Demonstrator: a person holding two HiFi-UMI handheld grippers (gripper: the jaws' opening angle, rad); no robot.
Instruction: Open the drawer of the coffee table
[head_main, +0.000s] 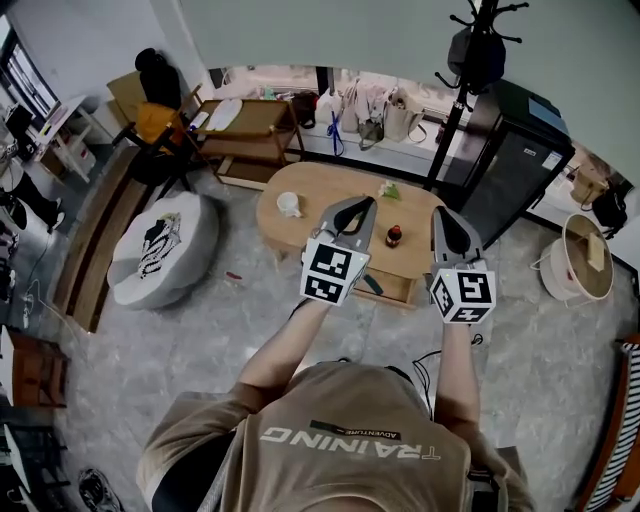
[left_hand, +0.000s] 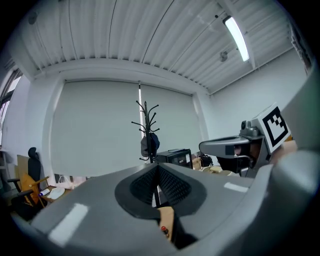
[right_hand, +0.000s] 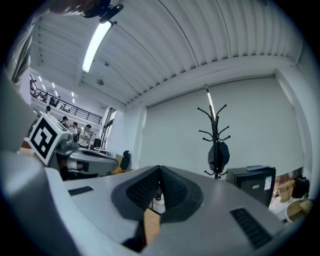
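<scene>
Shirt: tan, on the person's shoulders (head_main: 340, 440) at the bottom of the head view, on the near side of the coffee table; both bare forearms reach toward the table.
Drawer: its wooden front (head_main: 388, 288) sits under the coffee table's near edge, seen between the two grippers; whether it is pulled out cannot be told.
Coffee table: oval, light wood (head_main: 330, 180), on the grey floor straight ahead of the person.
Left gripper: (left_hand: 158, 170) held over the table's near edge, to the left of the drawer; its pads are pressed together at the tips with nothing between them.
Right gripper: (right_hand: 160, 171) level beside the left one, to the right of the drawer; jaws likewise pressed together, pinching nothing.
On the table: a white cup (head_main: 289, 204) near its left end, a small dark bottle with a red cap (head_main: 394, 236) near the drawer side, something green (head_main: 389, 190) toward the far edge.
Around the table: a pale round pouf (head_main: 165, 250) to its left, a wooden trolley (head_main: 250, 135) beyond it, a black coat stand (head_main: 470, 60) and a dark cabinet (head_main: 515, 170) beyond its right end.
</scene>
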